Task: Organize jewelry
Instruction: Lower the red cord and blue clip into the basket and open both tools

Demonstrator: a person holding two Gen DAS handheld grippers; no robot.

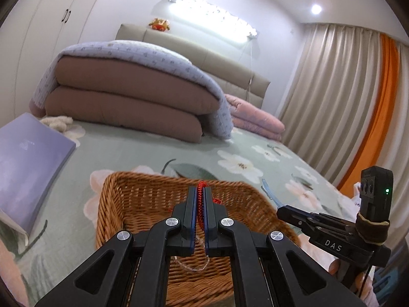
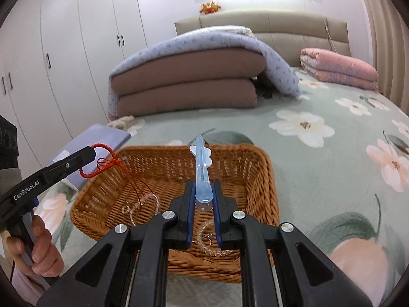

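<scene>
Left gripper (image 1: pixel 200 199) is clamped tight on a red cord (image 2: pixel 101 165), held over the basket (image 2: pixel 258 174); a clear bracelet (image 2: pixel 143 204) dangles from the cord on thin threads, down inside the basket. Right gripper (image 2: pixel 203 192) is nearly closed, pinching a blue hair clip (image 2: pixel 202 168) by its rear end, tip sticking forward over the basket. A second clear beaded bracelet (image 2: pixel 212 243) lies on the basket floor below it.

Handling, as a guess: cord is soft, light and limp, so it swings; grip at the knot or loop. Bracelets look like light, hard beads, slippery; better lifted by the cord. Clip looks like stiff, smooth plastic; hold across its flat sides.

Count: one basket, one cord, one clip, two bracelets, two grippers. Basket sits on the floral bed (image 2: pixel 332 179).
</scene>
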